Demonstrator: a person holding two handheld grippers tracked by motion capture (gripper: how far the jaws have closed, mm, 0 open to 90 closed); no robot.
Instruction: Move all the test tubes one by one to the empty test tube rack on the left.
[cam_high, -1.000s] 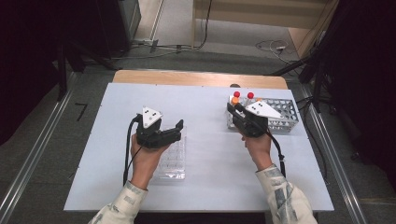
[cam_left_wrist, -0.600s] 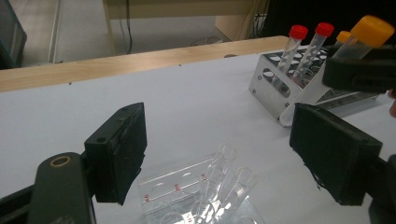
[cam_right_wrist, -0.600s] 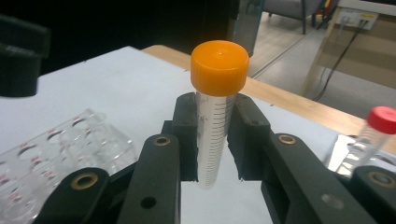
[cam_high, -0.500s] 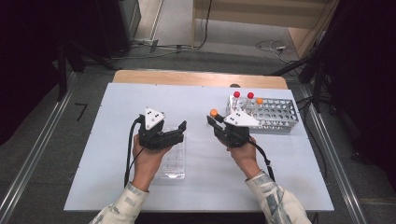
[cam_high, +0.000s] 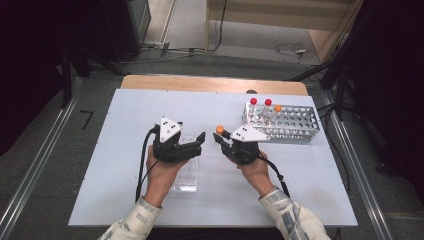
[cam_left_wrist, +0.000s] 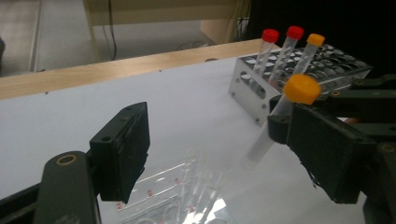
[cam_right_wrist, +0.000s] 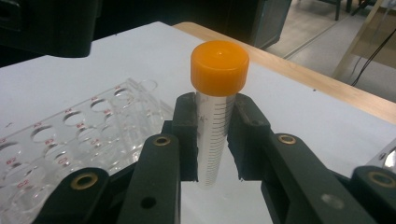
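The right gripper (cam_right_wrist: 215, 140) clamps 1 orange-capped clear plastic tube (cam_right_wrist: 215, 116) upright. The left gripper (cam_high: 200, 141), jaws apart and just narrowing on nothing, hovers over the clear acrylic rack (cam_high: 185, 181).

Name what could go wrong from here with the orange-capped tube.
The right gripper clamps the orange-capped tube below its cap, so its lower end could swing and miss a hole in the clear rack. The open left gripper hovers over that rack and could knock the tube as it comes across.
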